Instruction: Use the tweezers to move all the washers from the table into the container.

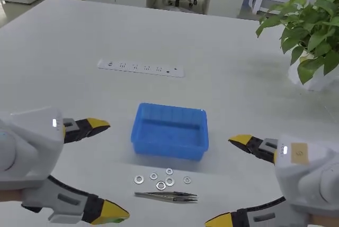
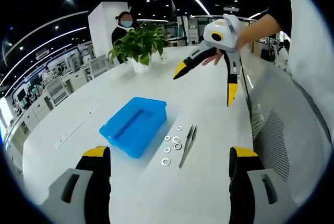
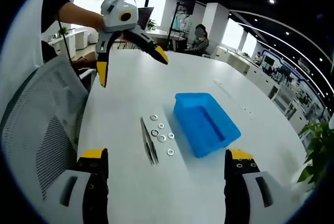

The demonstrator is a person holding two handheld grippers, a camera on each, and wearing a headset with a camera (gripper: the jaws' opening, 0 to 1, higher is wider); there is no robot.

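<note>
Blue plastic marks the goal: the container (image 1: 169, 132) sits on the white counter (image 1: 79, 42) with its inside looking bare. The washers (image 1: 160, 178) lie in a loose cluster just beside its near wall, about six of them as far as I can count. The tweezers (image 1: 167, 196) lie flat on the counter on the person's side of that cluster, close to it and untouched. The left hand-held gripper (image 1: 117, 171) and the right hand-held gripper (image 1: 218, 181) hover on either side of the washers, each with its jaws spread wide and gripping nothing. I judge the task barely begun: the tweezers are not yet picked up, and every washer is left to move.
</note>
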